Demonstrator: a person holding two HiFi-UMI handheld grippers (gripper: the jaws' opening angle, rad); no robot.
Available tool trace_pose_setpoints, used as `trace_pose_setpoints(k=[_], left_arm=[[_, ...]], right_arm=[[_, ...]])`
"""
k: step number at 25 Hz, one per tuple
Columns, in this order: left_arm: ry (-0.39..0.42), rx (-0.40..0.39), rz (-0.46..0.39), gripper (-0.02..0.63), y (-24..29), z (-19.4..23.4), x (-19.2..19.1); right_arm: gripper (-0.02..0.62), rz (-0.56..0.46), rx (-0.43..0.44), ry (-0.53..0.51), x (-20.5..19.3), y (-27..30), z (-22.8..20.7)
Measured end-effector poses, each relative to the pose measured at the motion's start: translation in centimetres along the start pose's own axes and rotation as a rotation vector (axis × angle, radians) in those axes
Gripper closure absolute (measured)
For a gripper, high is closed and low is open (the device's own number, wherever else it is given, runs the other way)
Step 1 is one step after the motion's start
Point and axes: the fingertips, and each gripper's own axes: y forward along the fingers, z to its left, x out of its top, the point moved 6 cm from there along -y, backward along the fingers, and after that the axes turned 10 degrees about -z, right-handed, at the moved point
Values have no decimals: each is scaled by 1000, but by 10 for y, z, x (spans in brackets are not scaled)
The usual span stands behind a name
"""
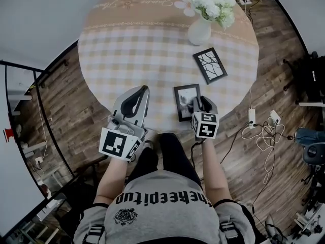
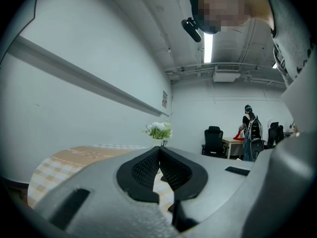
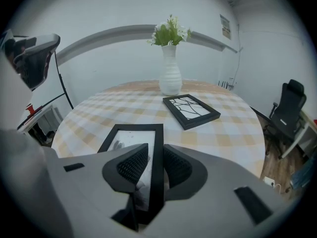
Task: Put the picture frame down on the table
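Right tool (image 1: 199,101) (image 3: 156,155) is clamped on the right-hand rail of the black rectangular picture frame (image 1: 185,103) (image 3: 130,138). The frame sits on the round surface with a beige checked cloth (image 1: 137,50), close to the edge nearest the person. Left tool (image 1: 144,89) (image 2: 159,150) has its tips pinched together with nothing in it, over the near-left edge. A 2nd black frame with a branch print (image 1: 210,64) (image 3: 190,110) lies further in, near the white ribbed vase of white flowers (image 1: 199,30) (image 3: 170,76).

left hand-held gripper (image 1: 145,89): lower centre-left, jaws together, empty | right hand-held gripper (image 1: 201,101): centre-right, jaws clamping picture frame (image 1: 185,100) edge
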Motion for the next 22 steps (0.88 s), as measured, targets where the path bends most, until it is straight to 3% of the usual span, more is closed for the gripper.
trace_pose_setpoints(k=[3,7,11,16,22], left_arm=[[4,-2,-2,591,-3,-2,1],[8,-10,-10,591,-11,-5,4],[18,-28,-23,591,-19,-8,11],[46,-66,-48,591,-36,-15,24],[60,-113,-76,591,-62,-28,43]], right_arm=[[491,-18,-22,12,1,-1,-1],[509,-117,-79,34,10,-14,-4],[583,-212,-38,57,27,-34,3],[589,-328,43,54,47,-72,28],[589,-468,66,60,72,-129,58]])
